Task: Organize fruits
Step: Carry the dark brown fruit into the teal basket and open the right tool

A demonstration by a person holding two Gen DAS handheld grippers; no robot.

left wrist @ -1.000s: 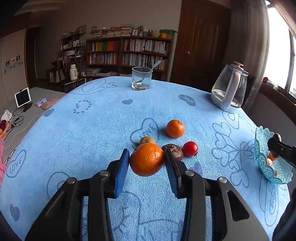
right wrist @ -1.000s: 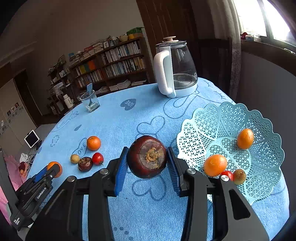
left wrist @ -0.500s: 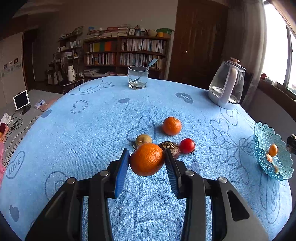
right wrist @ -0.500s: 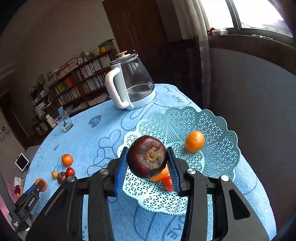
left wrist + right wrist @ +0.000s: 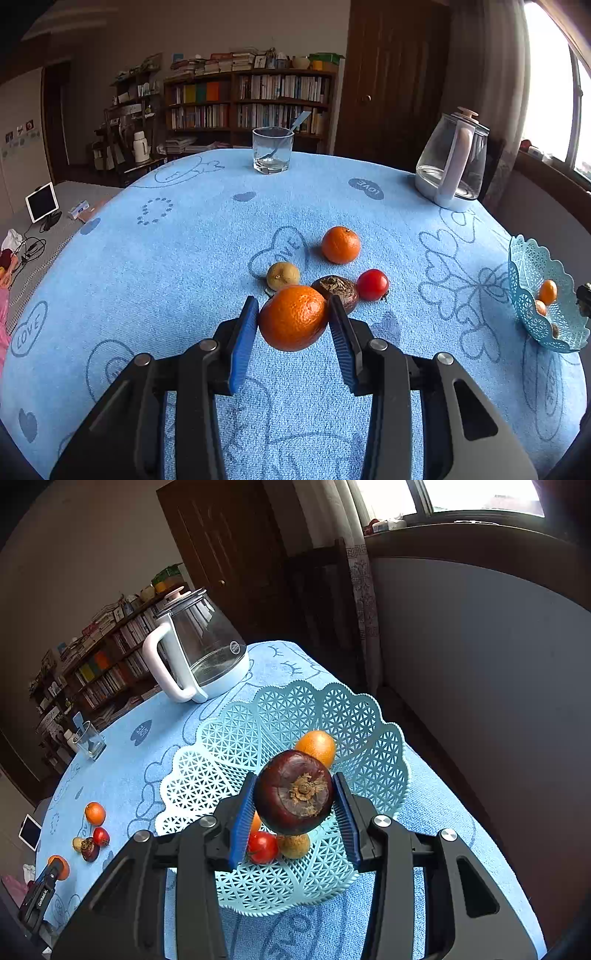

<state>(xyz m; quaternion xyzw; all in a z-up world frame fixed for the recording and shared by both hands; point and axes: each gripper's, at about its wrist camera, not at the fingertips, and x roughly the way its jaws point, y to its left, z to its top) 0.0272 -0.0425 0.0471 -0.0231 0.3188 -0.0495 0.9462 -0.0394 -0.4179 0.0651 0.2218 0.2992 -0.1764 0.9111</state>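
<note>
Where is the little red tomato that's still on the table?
In the left wrist view, the red tomato sits mid-table on the blue tablecloth, just right of the dark mangosteen, below the loose orange.

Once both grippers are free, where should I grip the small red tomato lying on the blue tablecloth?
Grip the small red tomato across its round middle, coming from above with the jaws set near to far. The dark brown mangosteen sits close against its left, so a left-right pinch probably lacks room; its near, far and right sides look clear.

Both wrist views look downward; share basket (image 5: 524, 295).
</note>
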